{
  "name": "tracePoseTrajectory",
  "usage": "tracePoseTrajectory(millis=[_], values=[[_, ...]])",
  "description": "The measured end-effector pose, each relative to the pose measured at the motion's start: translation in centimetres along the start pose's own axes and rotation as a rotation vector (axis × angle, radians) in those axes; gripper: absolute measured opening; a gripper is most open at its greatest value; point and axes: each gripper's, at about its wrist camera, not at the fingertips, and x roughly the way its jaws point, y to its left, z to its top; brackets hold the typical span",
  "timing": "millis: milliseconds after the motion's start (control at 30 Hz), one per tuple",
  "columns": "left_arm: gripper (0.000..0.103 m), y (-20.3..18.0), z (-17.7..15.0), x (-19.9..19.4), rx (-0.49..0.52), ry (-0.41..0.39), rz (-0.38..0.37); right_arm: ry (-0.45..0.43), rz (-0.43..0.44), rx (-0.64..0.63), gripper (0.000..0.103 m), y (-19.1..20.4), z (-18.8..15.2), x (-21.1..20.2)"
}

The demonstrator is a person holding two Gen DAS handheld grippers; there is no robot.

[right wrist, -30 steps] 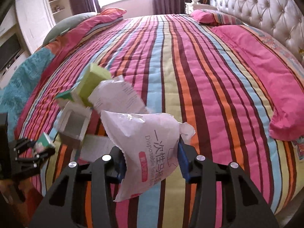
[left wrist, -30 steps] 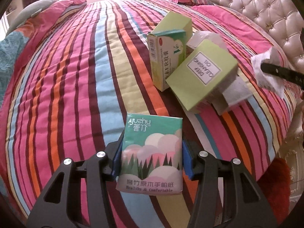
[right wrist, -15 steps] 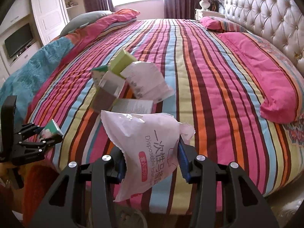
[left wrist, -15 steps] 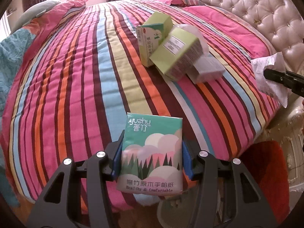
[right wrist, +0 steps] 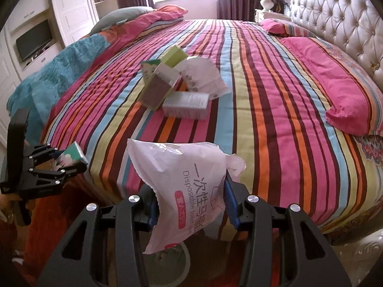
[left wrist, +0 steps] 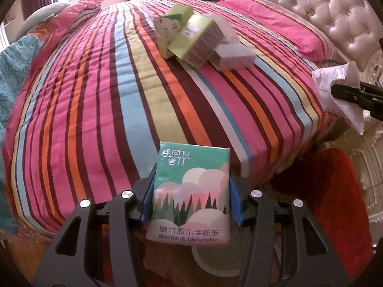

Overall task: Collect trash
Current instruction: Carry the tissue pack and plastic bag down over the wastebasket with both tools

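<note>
Striped bed lying before me, green boxes, a grey box and a white wrapper resting mid-cover, pink pillow alongside.

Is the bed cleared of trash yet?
No, several boxes and a white wrapper lie together on the striped bedspread.

Tissue pack sits between my left gripper's fingers, wrapper between my right gripper's. Both hang past the bed edge, over the bin on the rug. Pile of boxes mid-bed, ahead. Headboard at right.
</note>
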Motion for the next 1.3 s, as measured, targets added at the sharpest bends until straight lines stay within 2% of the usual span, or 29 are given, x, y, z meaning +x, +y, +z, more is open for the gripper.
tracePoseTrajectory(millis=[333,600,800,1033,1300], values=[[0.05,-2.8,-4.6,-1.2,0.041,0.033,-0.027,0.056,0.066,-0.047,0.043,3.2,-4.5,-1.0],[0.05,-5.0,-9.0,-1.1,0.082,0.099,-0.052,0.177,0.123,-0.061,0.043,6.2,-9.6,1.0],[0.05,-6.1,-11.3,0.4,0.123,0.176,-0.071,0.264,0.137,-0.055,0.043,7.2,-11.4,2.4],[0.05,-7.2,-11.6,2.8,0.172,0.27,-0.086,0.372,0.151,-0.045,0.043,7.8,-12.4,4.9],[0.05,-7.3,-11.2,6.5,0.174,0.365,-0.123,0.482,0.183,0.059,0.043,6.5,-12.9,8.0]])
